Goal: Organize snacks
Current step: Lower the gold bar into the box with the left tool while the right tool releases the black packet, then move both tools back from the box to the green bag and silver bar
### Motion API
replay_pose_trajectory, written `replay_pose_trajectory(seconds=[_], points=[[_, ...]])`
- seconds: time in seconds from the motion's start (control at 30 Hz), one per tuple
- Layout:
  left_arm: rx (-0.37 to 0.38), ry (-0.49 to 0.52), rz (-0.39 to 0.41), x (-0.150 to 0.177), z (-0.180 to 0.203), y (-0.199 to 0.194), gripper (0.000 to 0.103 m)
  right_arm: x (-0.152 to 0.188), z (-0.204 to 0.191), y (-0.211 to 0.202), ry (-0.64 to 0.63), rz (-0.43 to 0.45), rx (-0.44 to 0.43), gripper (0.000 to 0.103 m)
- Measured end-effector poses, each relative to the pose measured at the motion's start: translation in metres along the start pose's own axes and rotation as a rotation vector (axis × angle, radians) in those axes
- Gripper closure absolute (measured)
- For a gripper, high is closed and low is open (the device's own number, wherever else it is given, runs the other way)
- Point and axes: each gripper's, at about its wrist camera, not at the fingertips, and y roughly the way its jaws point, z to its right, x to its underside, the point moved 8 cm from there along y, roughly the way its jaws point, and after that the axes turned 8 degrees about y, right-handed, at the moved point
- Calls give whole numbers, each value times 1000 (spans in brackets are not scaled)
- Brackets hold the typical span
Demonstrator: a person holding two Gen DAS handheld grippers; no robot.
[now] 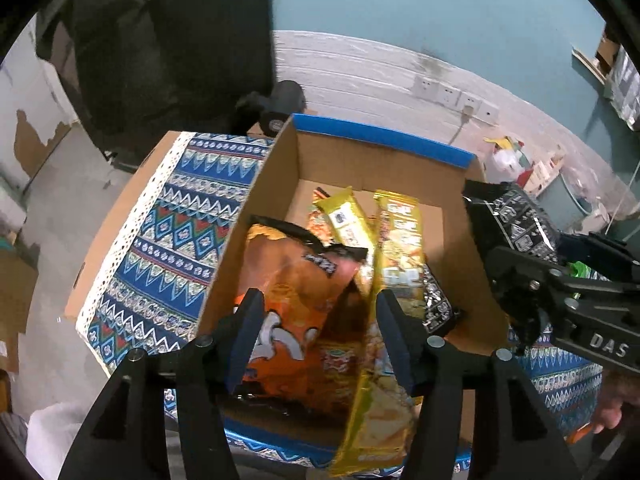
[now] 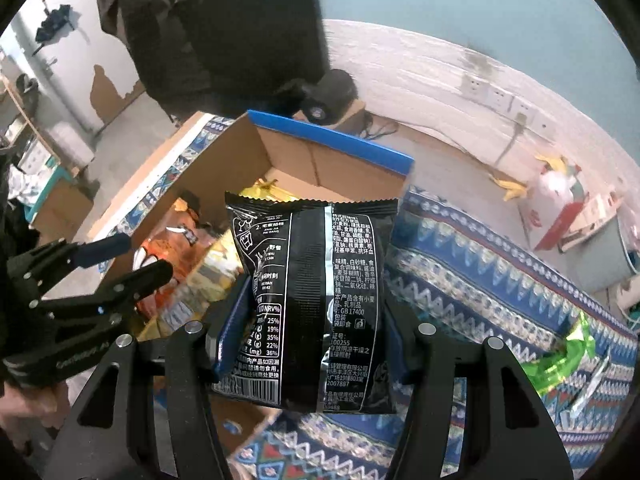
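Observation:
A cardboard box (image 1: 344, 160) with a blue rim stands on a patterned cloth and holds several snack packs. My left gripper (image 1: 316, 308) is open over the box, its fingers on either side of an orange chip bag (image 1: 296, 280) and a yellow pack (image 1: 400, 248). My right gripper (image 2: 314, 300) is shut on a black snack bag (image 2: 316, 296), held upright above the box's right edge; the bag also shows in the left wrist view (image 1: 508, 220). The box also shows in the right wrist view (image 2: 320, 148).
A green wrapper (image 2: 560, 356) lies on the patterned cloth (image 2: 480, 260) to the right of the box. A black device (image 1: 280, 104) sits behind the box. Wall sockets (image 1: 452, 94) and a white bag (image 2: 556, 196) are at the back right.

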Motion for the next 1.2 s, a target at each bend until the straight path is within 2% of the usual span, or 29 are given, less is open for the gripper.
replay_pose_trajectory(seconds=[0.23,0.53,0.63,0.87,0.93,1.2], points=[[0,-39,4,0,-16,-1,44,-14,-16,21,-15,-17,-16,44],[7,-53,13,-8,-19,-2,43,-30,-21,33,4,-35,-51,43],[14,-55,15,-10,-16,-3,43,-33,-19,27,17,-19,-50,33],[24,-34,21,-15,-1,-4,42,-35,-6,4,15,19,-21,32],[28,-25,18,-16,5,-4,42,-34,1,-3,17,26,-12,29],[63,33,21,-21,43,-7,39,-21,37,-29,22,44,50,28]])
